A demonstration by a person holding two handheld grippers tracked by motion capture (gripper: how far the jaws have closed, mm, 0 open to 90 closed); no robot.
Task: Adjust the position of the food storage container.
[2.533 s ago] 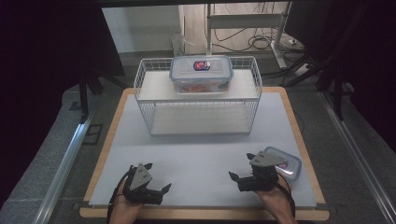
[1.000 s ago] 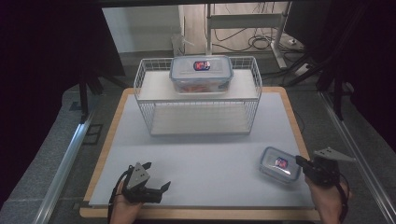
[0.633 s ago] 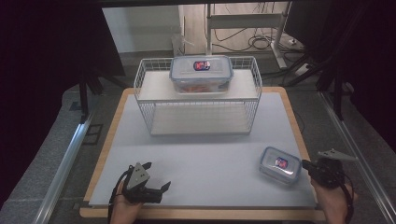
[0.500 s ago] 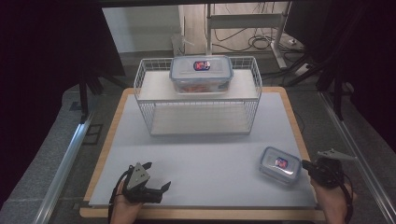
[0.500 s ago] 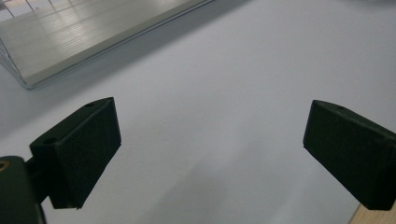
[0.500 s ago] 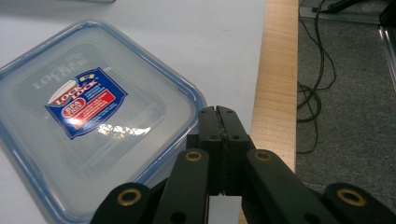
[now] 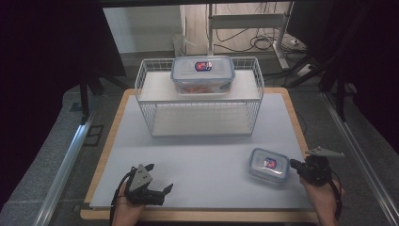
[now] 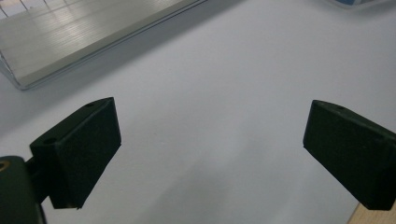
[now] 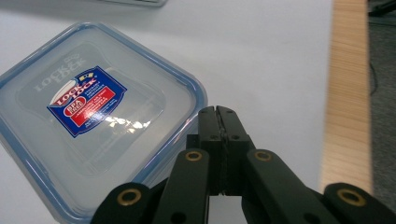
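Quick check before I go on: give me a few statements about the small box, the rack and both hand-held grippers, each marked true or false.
1. The right hand-held gripper has its jaws shut with nothing between them. True.
2. The small box sits inside the wire rack. False: it lies on the white mat, in front of the rack and to its right.
3. The left hand-held gripper is open over bare mat. True.
4. The small box has no lid on. False: a blue-rimmed lid with a label covers it.
5. A large box rests on the rack's upper shelf. True.
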